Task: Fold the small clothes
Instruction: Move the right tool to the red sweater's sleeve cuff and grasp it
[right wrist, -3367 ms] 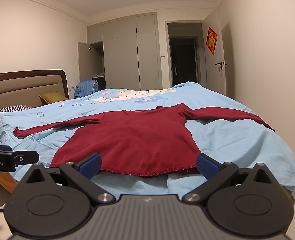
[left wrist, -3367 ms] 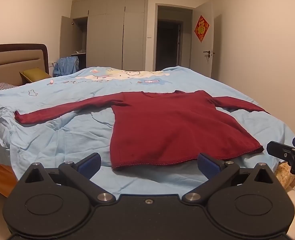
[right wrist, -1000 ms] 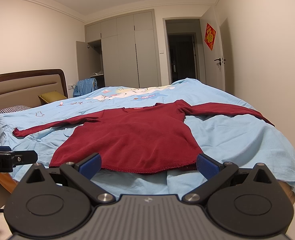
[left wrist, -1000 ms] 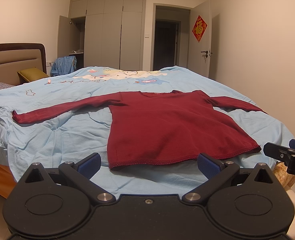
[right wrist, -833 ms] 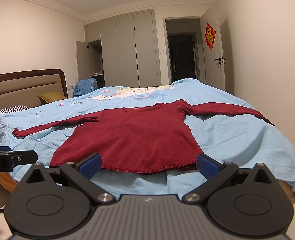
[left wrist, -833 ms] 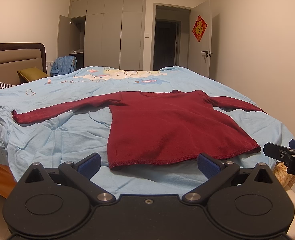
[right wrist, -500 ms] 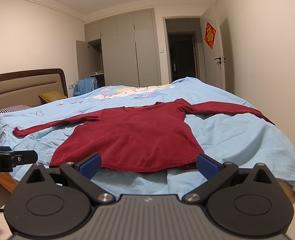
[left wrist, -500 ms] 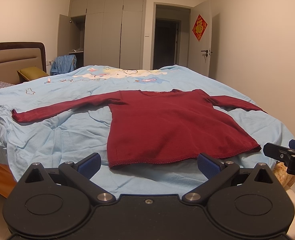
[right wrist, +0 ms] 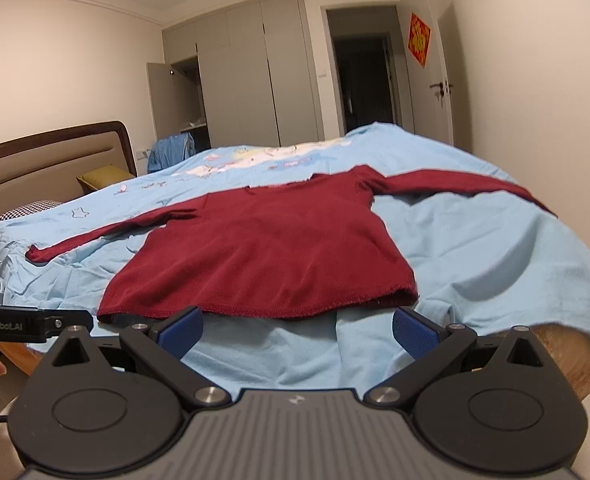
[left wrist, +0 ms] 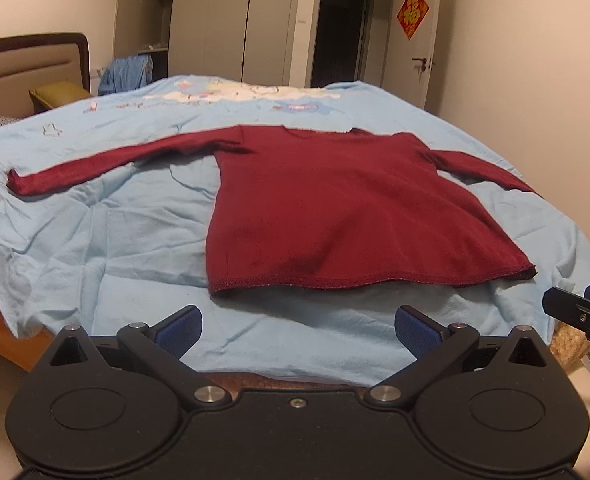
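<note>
Status: we're at the very start, nothing folded yet as far as we can see. The red long-sleeve top lies flat and fully spread on the light blue bedsheet, centre of both wrist views, hem toward us near the bed's edge, neckline away. Both sleeves are out straight: one runs to the left edge of the frame in the left wrist view, cuff resting on rumpled sheet; the other sleeve runs to the right and drapes toward the bed's far side in the right wrist view. Our left gripper is released, blue pads wide apart, low centre of frame, hanging just short of the hem and not touching cloth. Our right gripper is likewise spread wide and empty; its left pad overlaps the hem line in the picture, but we can't tell if it actually touches. Each gripper shows at the edge of the other's view, so we hold them side by side facing the hem. Done: garment laid out, roughly smoothed. Left, by our read: everything, meaning sleeves in, sides over, then bottom up. The sheet underneath is wrinkled, so we judge a pinch may catch sheet along with the top. Background is wardrobe and open door, not relevant.
</note>
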Tool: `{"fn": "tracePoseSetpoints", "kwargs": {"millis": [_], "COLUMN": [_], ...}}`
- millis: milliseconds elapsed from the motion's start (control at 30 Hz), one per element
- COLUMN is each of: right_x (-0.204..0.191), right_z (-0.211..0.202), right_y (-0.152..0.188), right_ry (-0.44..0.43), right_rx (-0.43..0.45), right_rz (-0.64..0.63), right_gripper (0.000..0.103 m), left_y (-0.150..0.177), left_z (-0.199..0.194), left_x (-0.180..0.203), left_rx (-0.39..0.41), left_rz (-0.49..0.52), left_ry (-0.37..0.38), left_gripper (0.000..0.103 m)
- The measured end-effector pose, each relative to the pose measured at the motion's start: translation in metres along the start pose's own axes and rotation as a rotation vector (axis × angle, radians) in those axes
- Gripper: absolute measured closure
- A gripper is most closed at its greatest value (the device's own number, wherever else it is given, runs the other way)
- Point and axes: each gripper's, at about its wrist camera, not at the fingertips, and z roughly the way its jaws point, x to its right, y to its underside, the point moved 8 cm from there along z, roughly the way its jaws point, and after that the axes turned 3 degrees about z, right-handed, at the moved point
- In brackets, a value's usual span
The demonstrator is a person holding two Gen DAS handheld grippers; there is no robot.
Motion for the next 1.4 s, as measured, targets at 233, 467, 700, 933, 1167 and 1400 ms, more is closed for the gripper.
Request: {"fn": "tracePoseSetpoints", "kwargs": {"millis": [233,467,700,933,1167,1400], "right_x": [0.016,0.039,0.042,0.046,0.070,0.104], "right_z": [0.024,0.053,0.072,0.081,0.093,0.098], "right_y": [-0.001,0.001,-0.009,-0.036,-0.035,-0.038], "right_ry": [0.016,0.044,-0.026,-0.049,0.029,0.142], "right_rx": [-0.045,-0.097,-0.072,0.009,-0.002,-0.009], "right_rz": [0.015,0.048,0.049,0.050,0.116,0.137], "right_gripper": [0.000,0.000,0.000,0.000,0.000,0.000], "left_y": [-0.018,-0.045,-0.070,-0.097,-0.117,-0.139], "left_z": [0.033,0.074,0.108,0.139,0.173,0.211], "left_x": [0.002,0.011,0.011,0.013,0.021,0.036], "left_rx": [-0.042,-0.059,-0.034,-0.007,0.021,0.066], "left_rz": [0.011,0.040,-0.001,0.002,0.023,0.065], "left_ry": [-0.013,-0.007,-0.025,-0.020,-0.008,0.021], "left_gripper": [0.001,0.001,0.001,0.001,0.001,0.001]}}
